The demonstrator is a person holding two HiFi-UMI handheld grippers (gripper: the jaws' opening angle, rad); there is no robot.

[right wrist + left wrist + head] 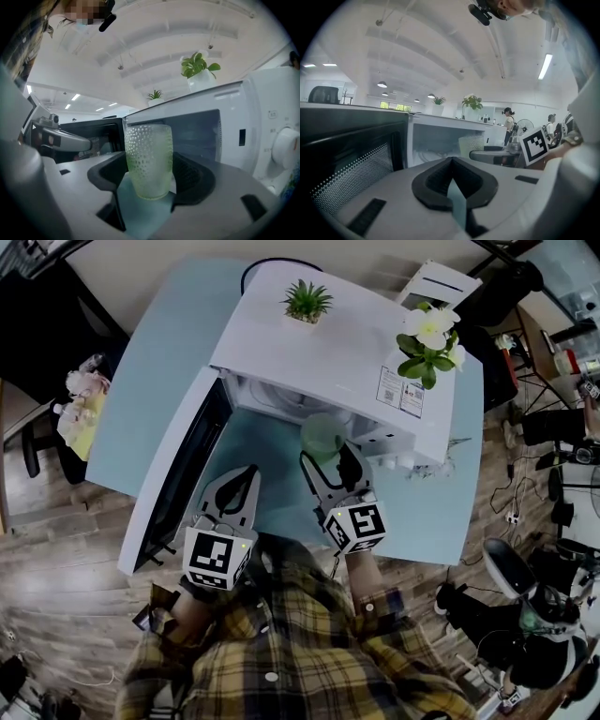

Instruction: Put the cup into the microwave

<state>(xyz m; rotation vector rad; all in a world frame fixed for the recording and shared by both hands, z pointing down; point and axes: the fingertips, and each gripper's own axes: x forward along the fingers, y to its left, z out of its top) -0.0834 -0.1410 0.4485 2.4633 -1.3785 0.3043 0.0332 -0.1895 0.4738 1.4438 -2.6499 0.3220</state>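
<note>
A pale green dimpled glass cup [323, 435] [149, 158] stands upright between the jaws of my right gripper [330, 461] [149, 183], which is shut on it. The cup is just in front of the open cavity [281, 399] of the white microwave [319, 334] [225, 131]. The microwave's door [178, 474] [347, 159] hangs open to the left. My left gripper [240, 484] [452, 187] hovers over the table beside the door, jaws shut and holding nothing. From the left gripper view the cup [469, 146] shows at the cavity's mouth.
The microwave rests on a light blue table [141, 390]. On its top stand a small potted plant [306, 302] and a vase of white flowers [429, 343]. Its control knobs [287, 145] are on the right. Chairs and cables crowd the wooden floor around.
</note>
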